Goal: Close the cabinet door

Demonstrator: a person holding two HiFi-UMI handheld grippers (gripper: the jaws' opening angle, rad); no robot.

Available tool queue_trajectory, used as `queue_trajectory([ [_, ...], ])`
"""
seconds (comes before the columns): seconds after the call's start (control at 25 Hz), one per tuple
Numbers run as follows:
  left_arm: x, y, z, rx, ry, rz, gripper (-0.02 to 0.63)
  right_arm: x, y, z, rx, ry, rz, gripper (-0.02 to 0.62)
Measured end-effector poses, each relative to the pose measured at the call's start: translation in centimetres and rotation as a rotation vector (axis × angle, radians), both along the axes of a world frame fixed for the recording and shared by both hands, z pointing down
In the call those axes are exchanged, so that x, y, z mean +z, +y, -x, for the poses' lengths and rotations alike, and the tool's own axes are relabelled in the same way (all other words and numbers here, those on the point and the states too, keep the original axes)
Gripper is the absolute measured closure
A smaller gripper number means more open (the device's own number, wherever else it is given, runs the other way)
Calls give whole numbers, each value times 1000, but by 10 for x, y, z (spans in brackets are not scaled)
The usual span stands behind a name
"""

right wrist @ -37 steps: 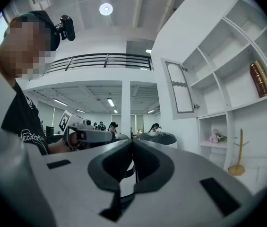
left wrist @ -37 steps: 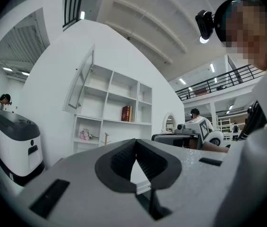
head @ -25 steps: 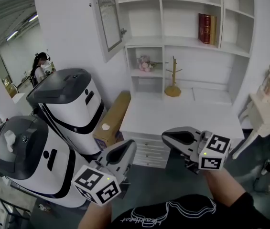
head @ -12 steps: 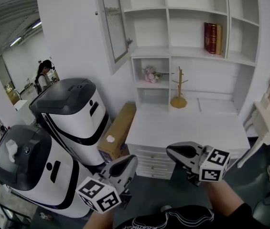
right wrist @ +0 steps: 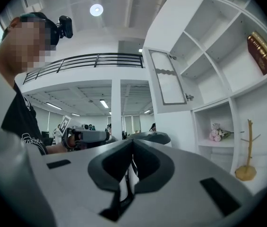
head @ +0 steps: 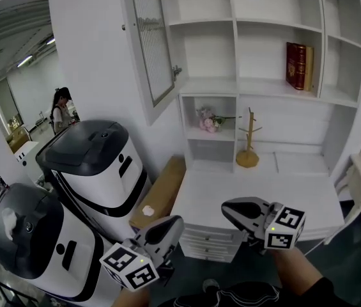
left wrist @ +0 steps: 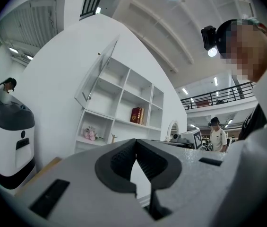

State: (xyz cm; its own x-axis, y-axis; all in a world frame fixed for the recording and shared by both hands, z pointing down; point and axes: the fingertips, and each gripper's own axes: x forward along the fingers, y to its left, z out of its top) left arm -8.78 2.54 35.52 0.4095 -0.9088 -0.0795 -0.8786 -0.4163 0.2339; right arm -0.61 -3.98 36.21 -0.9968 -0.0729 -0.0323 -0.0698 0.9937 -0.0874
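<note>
The cabinet door (head: 153,43), a white frame with a glass pane, stands swung open at the upper left of the white shelf unit (head: 263,31); a small knob (head: 177,72) shows on its free edge. The same door (left wrist: 97,74) appears in the left gripper view, and the door (right wrist: 168,79) shows in the right gripper view too. My left gripper (head: 175,221) is low in the head view, shut and empty, well below the door. My right gripper (head: 226,207) is beside it in front of the desk, jaws together with nothing in them. Both jaw pairs, left (left wrist: 136,154) and right (right wrist: 133,150), point level.
Two white-and-black machines (head: 97,165) (head: 30,235) stand at the left, with a cardboard box (head: 161,194) leaning beside the white desk (head: 263,197). On the shelves are a red book (head: 295,66), pink flowers (head: 209,120) and a wooden stand (head: 249,146). A person (head: 61,107) stands far left.
Both grippers and the head have moved closer to the desk and shelves; the open door now looms larger and higher in the head view. Both jaw pairs stay together.
</note>
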Motion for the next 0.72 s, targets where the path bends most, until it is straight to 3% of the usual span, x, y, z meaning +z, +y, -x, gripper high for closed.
queue_trajectory([
  [0.4, -34, -108, 65, -60, 46, -35, 603, -30, -113, 64, -70, -6, -61, 589],
  [0.72, -77, -128, 101, -75, 0, -150, 595, -41, -143, 97, -125, 13, -114, 589],
])
